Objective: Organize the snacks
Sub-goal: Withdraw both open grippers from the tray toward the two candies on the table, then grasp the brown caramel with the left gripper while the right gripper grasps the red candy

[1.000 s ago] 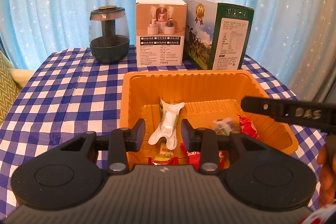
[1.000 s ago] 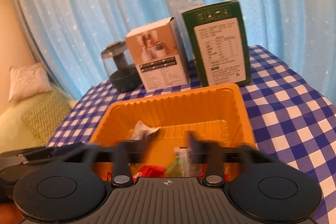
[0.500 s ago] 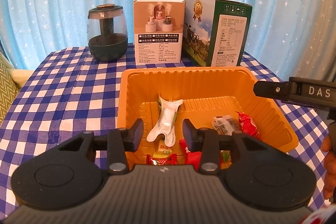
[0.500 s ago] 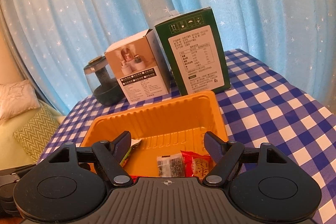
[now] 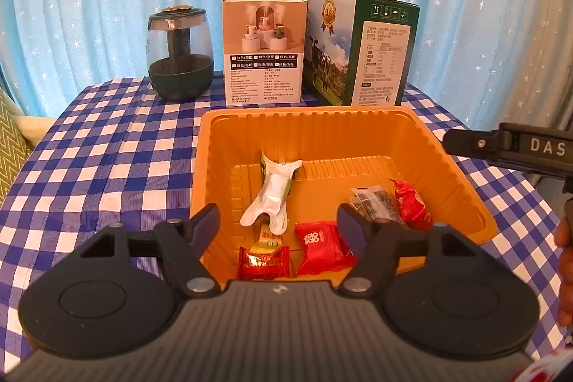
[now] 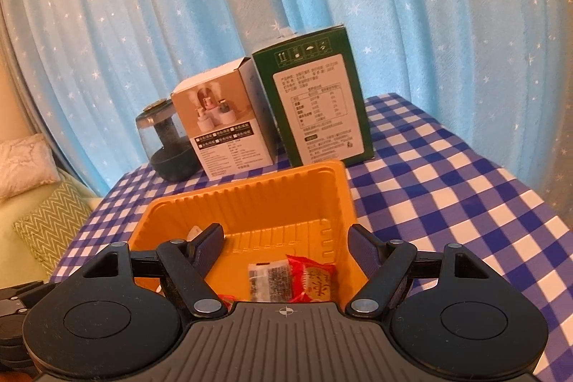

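Six snacks (image 5: pixel 324 247) already lie in the orange tray (image 5: pixel 462 174) on the worktop (image 5: pixel 107 149), both the just-opened left tool (image 5: pixel 278 226) and right tool (image 6: pixel 284 244) released and empty, so sorting looks nearly done.

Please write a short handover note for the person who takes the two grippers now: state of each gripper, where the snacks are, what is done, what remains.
Left gripper: jaws have just been opening, nothing between them, above the orange tray.
Right gripper: open, empty, at the tray's right side.
In the tray: white wrapper, two red packets, clear packet, red pouch.
Done: these snacks are in the tray.
Left: no loose snack shows on the checked cloth; check outside the views.
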`<state>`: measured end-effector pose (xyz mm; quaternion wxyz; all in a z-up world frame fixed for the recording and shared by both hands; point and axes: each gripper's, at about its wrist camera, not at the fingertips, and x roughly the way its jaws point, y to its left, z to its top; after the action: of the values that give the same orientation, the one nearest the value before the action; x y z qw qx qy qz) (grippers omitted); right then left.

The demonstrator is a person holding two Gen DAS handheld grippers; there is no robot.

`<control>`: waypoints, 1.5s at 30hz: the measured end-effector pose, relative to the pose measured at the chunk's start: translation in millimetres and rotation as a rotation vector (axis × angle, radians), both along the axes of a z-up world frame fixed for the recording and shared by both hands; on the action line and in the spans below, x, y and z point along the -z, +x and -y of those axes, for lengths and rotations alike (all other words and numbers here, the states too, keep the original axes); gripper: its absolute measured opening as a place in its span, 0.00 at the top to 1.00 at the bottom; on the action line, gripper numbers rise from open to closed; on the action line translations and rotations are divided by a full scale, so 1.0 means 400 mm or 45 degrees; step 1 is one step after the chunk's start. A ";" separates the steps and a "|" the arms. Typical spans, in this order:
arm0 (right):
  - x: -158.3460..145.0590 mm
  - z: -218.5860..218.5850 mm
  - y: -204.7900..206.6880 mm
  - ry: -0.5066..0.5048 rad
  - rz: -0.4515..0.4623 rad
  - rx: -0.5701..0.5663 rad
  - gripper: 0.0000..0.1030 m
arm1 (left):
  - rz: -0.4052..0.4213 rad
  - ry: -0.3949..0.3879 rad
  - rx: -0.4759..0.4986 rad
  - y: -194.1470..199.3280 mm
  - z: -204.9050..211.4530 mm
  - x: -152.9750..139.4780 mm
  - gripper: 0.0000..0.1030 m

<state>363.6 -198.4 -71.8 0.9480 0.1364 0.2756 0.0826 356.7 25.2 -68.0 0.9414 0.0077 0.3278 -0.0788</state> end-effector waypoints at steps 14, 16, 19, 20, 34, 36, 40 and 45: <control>-0.020 0.075 -0.128 -0.017 -0.015 0.032 0.26 | 0.031 -0.015 -0.023 -0.127 0.009 -0.023 0.08; -0.022 0.079 -0.153 -0.028 -0.020 0.023 0.26 | 0.032 -0.022 -0.021 -0.154 0.008 -0.024 0.08; -0.018 0.083 -0.191 -0.058 -0.022 0.003 0.26 | 0.036 -0.019 -0.011 -0.196 0.011 -0.024 0.08; -0.015 0.083 -0.203 -0.075 -0.026 -0.007 0.26 | 0.038 -0.019 -0.006 -0.211 0.012 -0.023 0.08; 0.087 0.054 -0.346 -0.262 -0.079 -0.265 0.26 | -0.048 -0.035 0.047 -0.343 0.002 0.044 0.08; 0.105 0.041 -0.353 -0.286 -0.091 -0.303 0.26 | -0.062 -0.030 0.044 -0.348 -0.003 0.054 0.08; 0.131 0.014 -0.347 -0.289 -0.121 -0.352 0.26 | -0.087 -0.030 0.033 -0.343 -0.014 0.067 0.08; 0.161 -0.016 -0.323 -0.304 -0.149 -0.375 0.26 | -0.099 -0.050 0.017 -0.334 -0.028 0.080 0.08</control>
<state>234.6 -191.9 -136.3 0.9175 -0.0144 0.3550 0.1789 222.9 36.4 -100.1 0.9274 -0.0118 0.3623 -0.0917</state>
